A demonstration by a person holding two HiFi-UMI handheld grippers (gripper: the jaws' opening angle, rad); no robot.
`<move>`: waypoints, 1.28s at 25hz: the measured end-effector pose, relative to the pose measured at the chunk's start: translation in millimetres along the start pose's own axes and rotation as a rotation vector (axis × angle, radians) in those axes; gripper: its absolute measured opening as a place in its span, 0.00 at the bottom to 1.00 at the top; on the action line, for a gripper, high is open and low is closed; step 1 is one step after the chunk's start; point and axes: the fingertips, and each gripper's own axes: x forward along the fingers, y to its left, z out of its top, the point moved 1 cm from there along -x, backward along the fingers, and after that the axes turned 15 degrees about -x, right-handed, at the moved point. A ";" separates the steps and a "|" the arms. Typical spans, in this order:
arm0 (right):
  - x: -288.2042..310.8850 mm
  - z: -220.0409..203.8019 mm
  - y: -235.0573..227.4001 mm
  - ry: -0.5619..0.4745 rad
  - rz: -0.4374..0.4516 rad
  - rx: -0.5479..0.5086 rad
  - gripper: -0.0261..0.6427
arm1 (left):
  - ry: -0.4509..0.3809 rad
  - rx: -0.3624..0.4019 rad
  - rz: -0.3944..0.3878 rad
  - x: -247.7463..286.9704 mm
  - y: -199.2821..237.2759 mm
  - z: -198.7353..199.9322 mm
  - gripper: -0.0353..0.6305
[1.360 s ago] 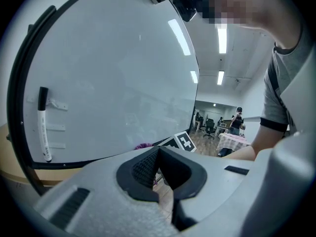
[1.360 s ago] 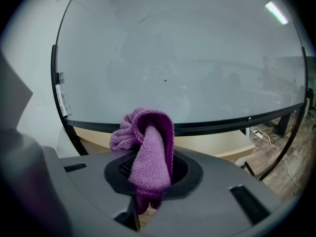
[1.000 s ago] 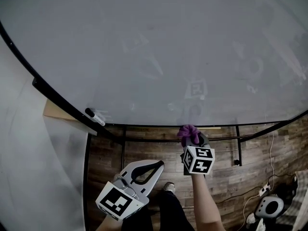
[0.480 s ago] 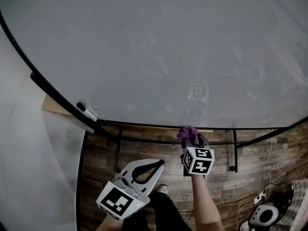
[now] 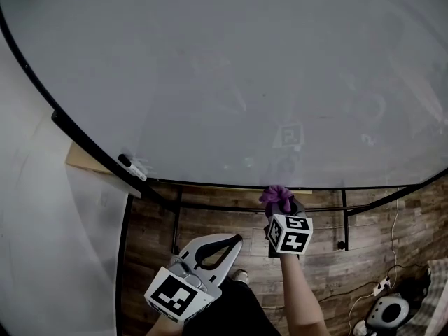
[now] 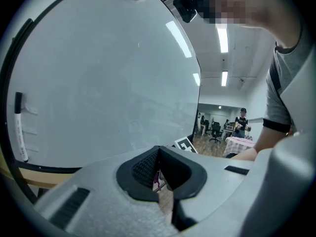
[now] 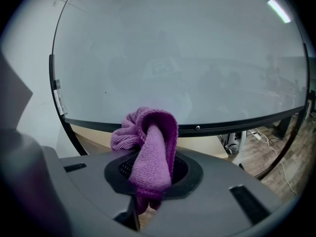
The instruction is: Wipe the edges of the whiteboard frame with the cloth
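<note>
Right gripper view puts the right gripper [image 7: 150, 174] in the foreground, its two jaws clamped on one purple cloth [image 7: 153, 147]. The cloth bunches up out of the jaw opening in a loop, with a short tail hanging below. Behind it runs the black bottom edge of the whiteboard frame [image 7: 237, 124]. The cloth overlaps that edge in this view, and whether the two touch cannot be told. The one whiteboard [image 7: 187, 58] fills the rest of the view.

In the head view the cloth [image 5: 277, 196] sits at the tip of the right gripper [image 5: 278, 203], just under the bottom frame edge [image 5: 231, 185], near the middle of its length. Each gripper carries one marker cube: the right cube [image 5: 289, 232] and the left cube [image 5: 173, 296].

The left gripper [image 5: 231, 242] hangs lower and to the left, well apart from the frame. In the left gripper view, the left gripper [image 6: 159, 169] has its jaws drawn together with only a thin slit between them, and nothing is held.

One black-capped marker pen [image 5: 131, 167] lies at the lower left corner of the board. Wooden floor [image 5: 210, 219] shows below. One person [image 6: 241, 122] stands far off in the room beyond.
</note>
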 end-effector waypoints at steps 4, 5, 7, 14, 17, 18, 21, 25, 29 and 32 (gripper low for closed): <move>-2.4 0.8 1.9 0.008 -0.020 0.020 0.13 | 0.014 0.020 -0.030 -1.8 5.6 6.0 0.08; -3.4 2.0 1.3 0.009 -0.029 0.022 0.13 | 0.014 0.024 -0.041 -2.4 5.0 8.5 0.08; -5.1 3.7 0.6 0.013 -0.048 0.029 0.13 | 0.015 0.037 -0.064 -4.5 4.2 12.3 0.08; -5.8 5.4 4.2 0.023 -0.079 0.041 0.13 | 0.023 0.043 -0.099 -13.4 10.2 11.8 0.08; -5.6 6.4 2.5 0.022 -0.078 0.042 0.13 | 0.024 0.045 -0.100 -9.8 8.2 14.0 0.08; -5.3 6.7 2.4 0.021 -0.075 0.043 0.13 | 0.021 0.045 -0.098 -8.0 7.7 14.6 0.08; -5.8 5.6 1.4 0.013 -0.054 0.038 0.13 | 0.013 0.042 -0.083 -1.4 2.9 14.0 0.08; -4.2 4.4 -1.1 0.002 -0.014 0.014 0.13 | 0.004 0.034 -0.056 12.3 -5.4 10.6 0.08; -4.8 1.8 -9.4 -0.001 0.022 -0.008 0.13 | -0.005 0.032 -0.032 28.0 -19.6 7.0 0.08; -5.7 -1.7 -18.6 0.001 0.043 -0.023 0.13 | -0.012 0.030 -0.015 39.0 -29.6 6.2 0.08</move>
